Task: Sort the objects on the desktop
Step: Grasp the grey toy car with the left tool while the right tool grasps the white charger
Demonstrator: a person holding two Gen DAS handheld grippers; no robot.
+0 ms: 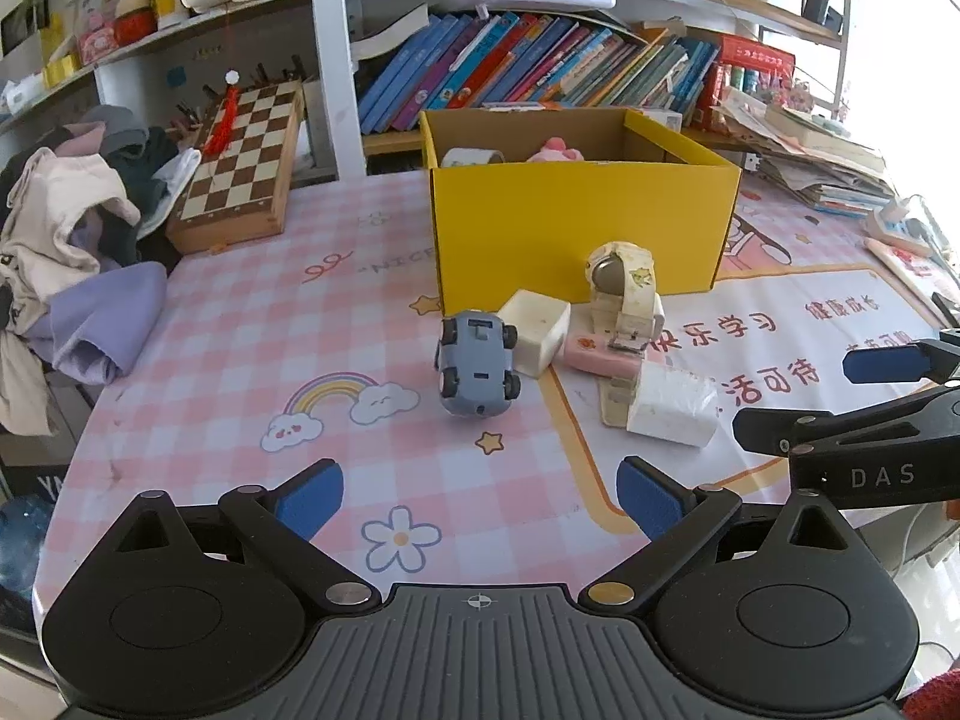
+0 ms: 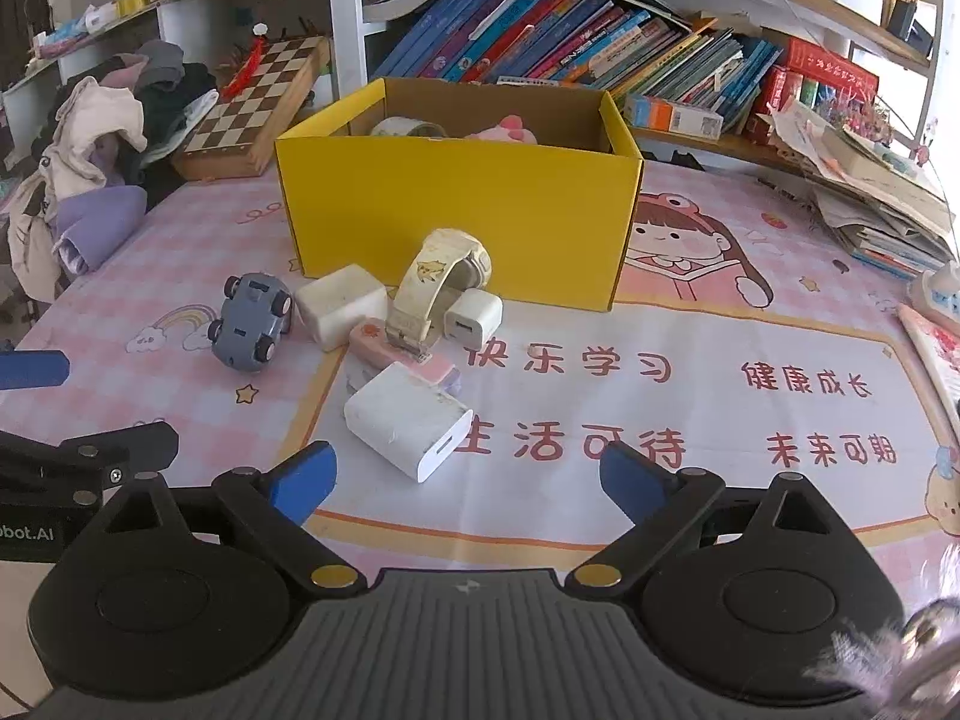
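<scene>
A pink checked desk mat (image 2: 180,384) lay under both grippers. The left gripper (image 1: 480,495) and right gripper (image 2: 465,483) hovered released, holding nothing. Just ahead sat a white charger (image 2: 408,426), a grey toy car (image 1: 477,363) tipped on its side, and a cream watch (image 2: 441,285), crowded together. Behind, the yellow box (image 2: 462,204) hid most of its contents.

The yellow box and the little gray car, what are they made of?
The yellow box looks like cardboard: matte, thin folded walls, plain brown inside. The gray car looks like hard plastic: smooth moulded underside with dark wheels, lying tipped over. The wheels could be rubber or plastic; the pictures leave that open.
</scene>
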